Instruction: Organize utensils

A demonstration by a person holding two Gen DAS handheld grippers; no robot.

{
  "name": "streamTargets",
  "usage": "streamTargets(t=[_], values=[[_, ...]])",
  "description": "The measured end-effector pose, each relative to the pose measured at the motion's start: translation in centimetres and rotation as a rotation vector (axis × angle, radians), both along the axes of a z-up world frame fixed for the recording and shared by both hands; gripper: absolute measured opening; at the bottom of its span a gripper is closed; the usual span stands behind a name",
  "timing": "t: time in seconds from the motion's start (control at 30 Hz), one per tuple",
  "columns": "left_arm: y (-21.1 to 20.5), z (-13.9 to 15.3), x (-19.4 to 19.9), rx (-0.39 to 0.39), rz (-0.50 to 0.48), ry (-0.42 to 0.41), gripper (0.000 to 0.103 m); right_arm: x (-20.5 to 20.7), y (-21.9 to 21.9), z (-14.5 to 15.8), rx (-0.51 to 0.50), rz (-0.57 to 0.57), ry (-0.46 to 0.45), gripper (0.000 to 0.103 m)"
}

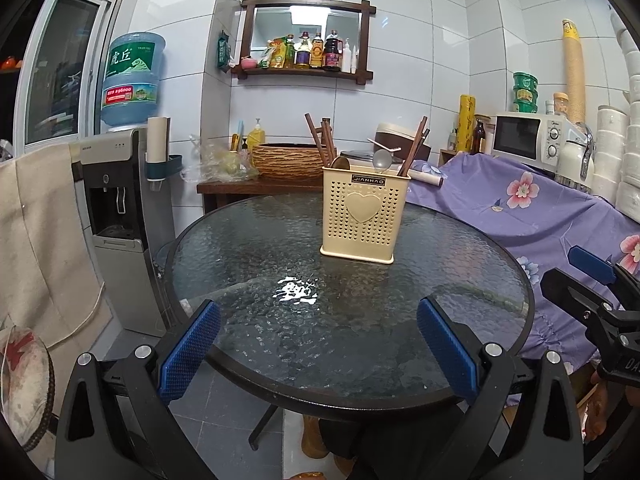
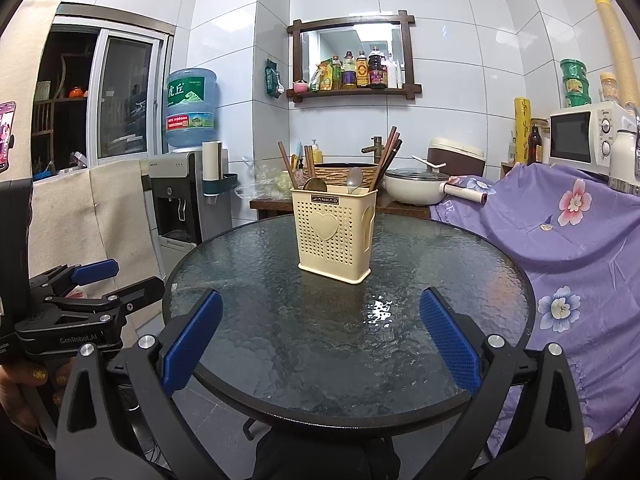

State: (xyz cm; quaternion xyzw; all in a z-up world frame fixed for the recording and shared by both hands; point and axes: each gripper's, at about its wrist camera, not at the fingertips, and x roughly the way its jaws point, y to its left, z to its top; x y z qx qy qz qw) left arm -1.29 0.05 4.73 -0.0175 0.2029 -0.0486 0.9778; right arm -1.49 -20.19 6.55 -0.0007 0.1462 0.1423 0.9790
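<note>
A cream perforated utensil holder with a heart on its front stands upright on the round glass table. Brown chopsticks, a wooden spoon and a metal spoon stick out of its top. My left gripper is open at the table's near edge, nothing between its blue pads. My right gripper is open too, also short of the holder. Each gripper shows at the side of the other's view.
A water dispenser stands left of the table. Purple flowered cloth covers something on the right. Behind are a wooden side table with a woven basket, a pan, a microwave and a wall shelf of bottles.
</note>
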Motion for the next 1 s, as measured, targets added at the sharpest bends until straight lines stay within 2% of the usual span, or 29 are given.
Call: streamTargets(t=[1.0], values=[[-0.03,-0.17,0.00,0.000,-0.001,0.004,0.097,-0.05,0.18,-0.44,-0.002,-0.002,0.010,0.097]])
